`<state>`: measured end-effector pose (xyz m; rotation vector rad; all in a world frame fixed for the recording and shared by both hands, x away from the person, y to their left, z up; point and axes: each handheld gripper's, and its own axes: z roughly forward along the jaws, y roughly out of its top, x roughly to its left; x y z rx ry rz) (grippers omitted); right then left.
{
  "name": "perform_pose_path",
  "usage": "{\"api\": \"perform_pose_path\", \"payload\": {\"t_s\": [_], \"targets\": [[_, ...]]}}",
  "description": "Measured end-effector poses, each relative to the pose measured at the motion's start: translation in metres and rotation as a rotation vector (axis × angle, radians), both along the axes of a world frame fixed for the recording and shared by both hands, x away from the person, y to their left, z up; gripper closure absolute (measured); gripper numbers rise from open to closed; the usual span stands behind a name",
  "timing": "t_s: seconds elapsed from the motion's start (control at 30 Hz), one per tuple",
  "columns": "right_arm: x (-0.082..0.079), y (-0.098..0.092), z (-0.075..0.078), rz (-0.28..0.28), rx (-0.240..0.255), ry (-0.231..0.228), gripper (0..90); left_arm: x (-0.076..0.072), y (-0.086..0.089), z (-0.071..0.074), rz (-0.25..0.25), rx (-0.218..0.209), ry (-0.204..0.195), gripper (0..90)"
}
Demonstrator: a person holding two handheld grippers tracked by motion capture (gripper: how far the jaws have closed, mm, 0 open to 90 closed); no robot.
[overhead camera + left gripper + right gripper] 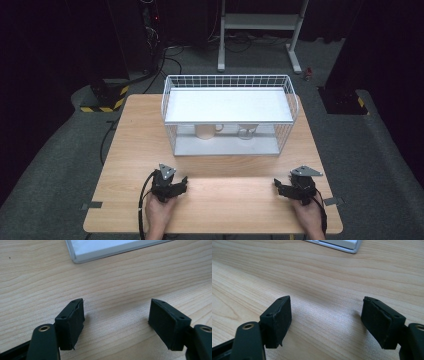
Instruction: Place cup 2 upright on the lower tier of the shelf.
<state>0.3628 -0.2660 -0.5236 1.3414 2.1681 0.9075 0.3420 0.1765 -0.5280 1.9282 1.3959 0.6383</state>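
**Both grippers resting apart on the table**

From the high view we are seeing a white wire rack (pixel 229 113) at upper centre, sheltering a mug (pixel 205 131) and a glass cup (pixel 246 131). We are holding the left gripper (pixel 181 184) at lower left and the right gripper (pixel 279 186) at lower right, tips pointing inward. In the gripper views, jaws are gaping over bare table (pixel 112 285), gripping nothing.

surface: wooden table (pixel 130 150) | on it: white wire rack (pixel 227 85), both grippers apparently resting

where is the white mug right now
In the high view, the white mug stands on the lower shelf of the wire rack, left of centre, beside a clear glass cup to its right.
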Motion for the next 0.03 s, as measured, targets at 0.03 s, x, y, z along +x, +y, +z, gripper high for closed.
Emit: {"api": "perform_pose_path", "payload": {"t_s": [0.03], "targets": [[0.0000,0.0000,0.0000,0.000,0.000,0.000,24.7,0.0000,0.0000,0.0000,0.000,0.000,0.000,28.8]]}}
